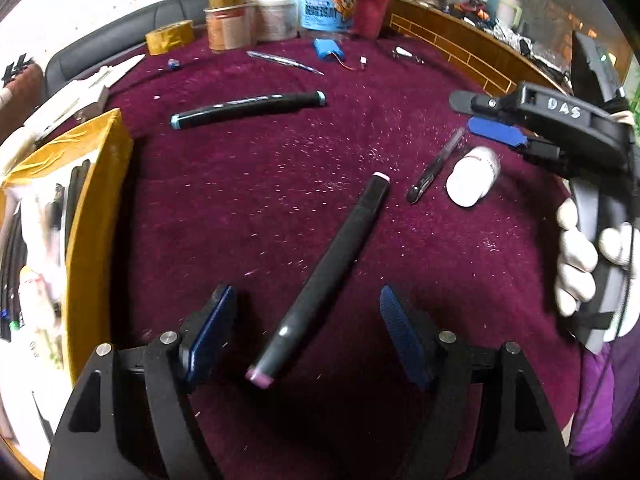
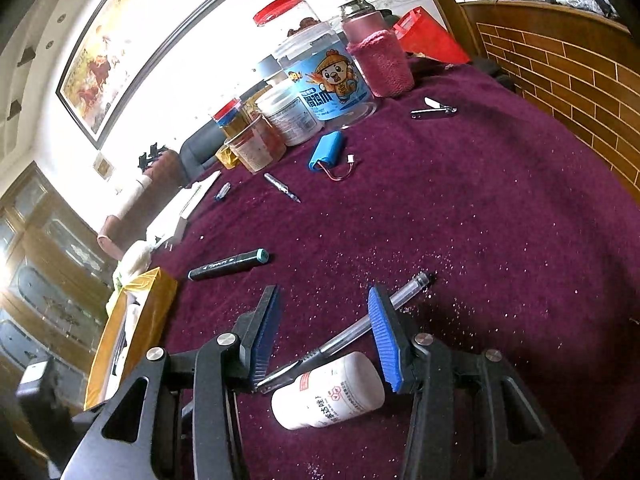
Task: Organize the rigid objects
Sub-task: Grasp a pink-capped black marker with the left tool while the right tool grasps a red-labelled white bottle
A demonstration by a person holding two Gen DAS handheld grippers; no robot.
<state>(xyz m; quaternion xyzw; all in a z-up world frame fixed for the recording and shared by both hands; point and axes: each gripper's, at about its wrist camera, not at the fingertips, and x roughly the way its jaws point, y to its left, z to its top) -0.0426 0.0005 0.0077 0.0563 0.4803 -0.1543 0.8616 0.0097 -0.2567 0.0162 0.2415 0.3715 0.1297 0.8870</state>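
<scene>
A black marker with pink ends [image 1: 328, 264] lies slanted on the maroon cloth, between the fingers of my left gripper [image 1: 306, 292]. That gripper is open and its pads stand clear of the marker. My right gripper [image 2: 323, 292] is open over a clear pen [image 2: 344, 336] and a white pill bottle [image 2: 328, 392] lying on its side; the pen runs behind its right finger and neither pad presses on anything. The left wrist view shows the right gripper [image 1: 466, 114] beside the pen [image 1: 436, 172] and bottle [image 1: 474, 176], held by a white-gloved hand [image 1: 576, 264].
A teal-capped black marker [image 1: 248, 110] lies farther back. A yellow box [image 1: 100, 200] holding pens stands at the left edge. A blue battery pack [image 2: 326, 150], a metal pen [image 2: 282, 188], nail clippers [image 2: 434, 111] and several jars [image 2: 328, 84] sit at the back.
</scene>
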